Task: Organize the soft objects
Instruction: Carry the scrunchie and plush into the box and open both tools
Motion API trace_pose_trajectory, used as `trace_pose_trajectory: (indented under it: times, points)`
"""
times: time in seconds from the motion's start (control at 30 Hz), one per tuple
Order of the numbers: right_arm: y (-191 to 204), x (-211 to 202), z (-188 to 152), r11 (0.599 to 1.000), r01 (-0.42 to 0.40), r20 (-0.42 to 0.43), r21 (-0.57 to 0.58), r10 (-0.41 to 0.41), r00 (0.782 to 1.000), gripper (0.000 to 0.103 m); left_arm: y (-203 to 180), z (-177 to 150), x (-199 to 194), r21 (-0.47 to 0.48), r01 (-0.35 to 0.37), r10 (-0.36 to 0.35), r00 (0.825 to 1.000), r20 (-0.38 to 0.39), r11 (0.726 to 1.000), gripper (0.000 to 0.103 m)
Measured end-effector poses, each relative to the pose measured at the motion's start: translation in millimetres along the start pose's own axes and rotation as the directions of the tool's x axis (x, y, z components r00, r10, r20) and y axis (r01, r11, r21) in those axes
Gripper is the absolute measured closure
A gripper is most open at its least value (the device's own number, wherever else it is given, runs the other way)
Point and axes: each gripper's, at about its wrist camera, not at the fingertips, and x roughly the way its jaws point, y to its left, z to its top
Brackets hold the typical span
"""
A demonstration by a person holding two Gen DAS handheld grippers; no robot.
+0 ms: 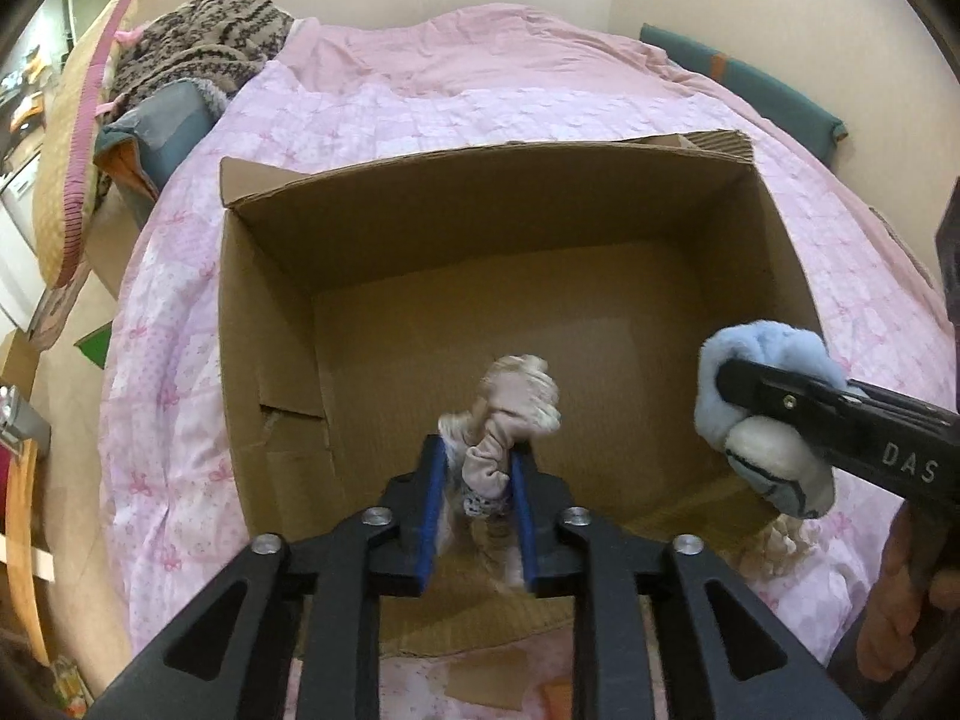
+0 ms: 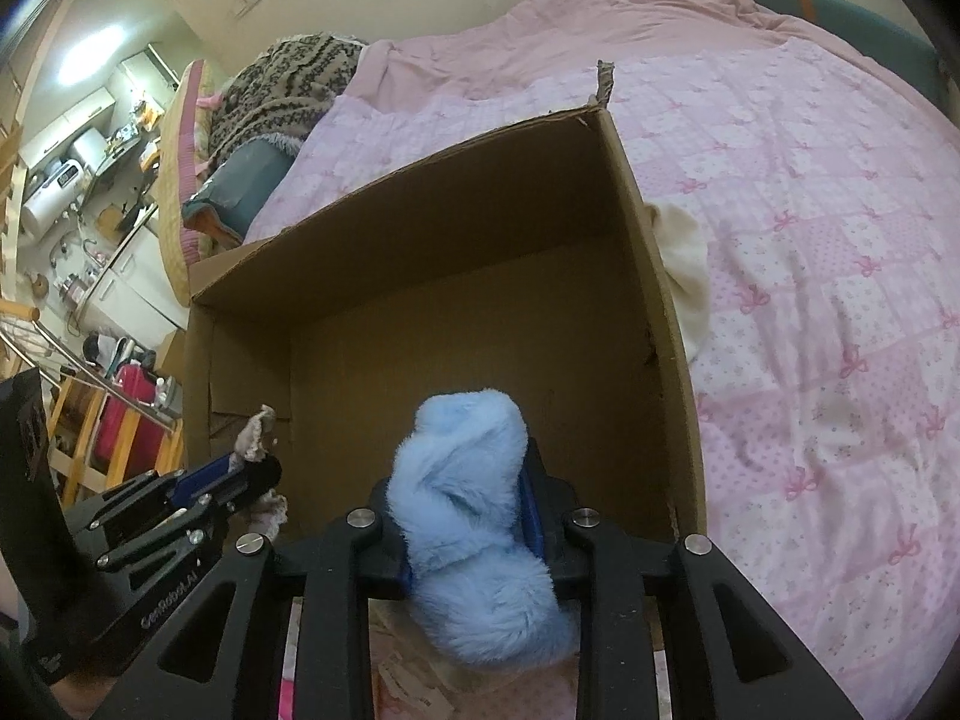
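Over the cardboard box (image 1: pixel 270 324), the left gripper (image 1: pixel 478 468) pinched a limp beige scrunchie (image 1: pixel 510 414); the right gripper (image 2: pixel 465 492) squeezed a squashy blue plush (image 2: pixel 468 468), both light.

Left wrist: close above the near rim of the cardboard box (image 1: pixel 540 192), facing inward.
Right wrist: likewise, further right.
Shared: box interior, pink quilt (image 2: pixel 810 240).

The cream cloth (image 2: pixel 681 264) lies partly hidden behind the cardboard box (image 2: pixel 654 252) wall; kitchen clutter (image 2: pixel 90 168) blurs.
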Motion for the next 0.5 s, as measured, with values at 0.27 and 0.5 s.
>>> trace_pose_trajectory:
  times: [0.27, 0.5]
  points:
    - [0, -9, 2, 0.999, -0.037, 0.038, 0.012, 0.036, 0.999, 0.037, -3, 0, -11, 0.014, -0.019, 0.018, 0.998, 0.054, 1.000, 0.040]
    - [1, -22, 7, 0.998, -0.055, 0.107, 0.023, 0.052, 0.993, 0.014, 0, 0, -17, 0.011, -0.036, 0.035, 0.997, 0.070, 0.999, 0.040]
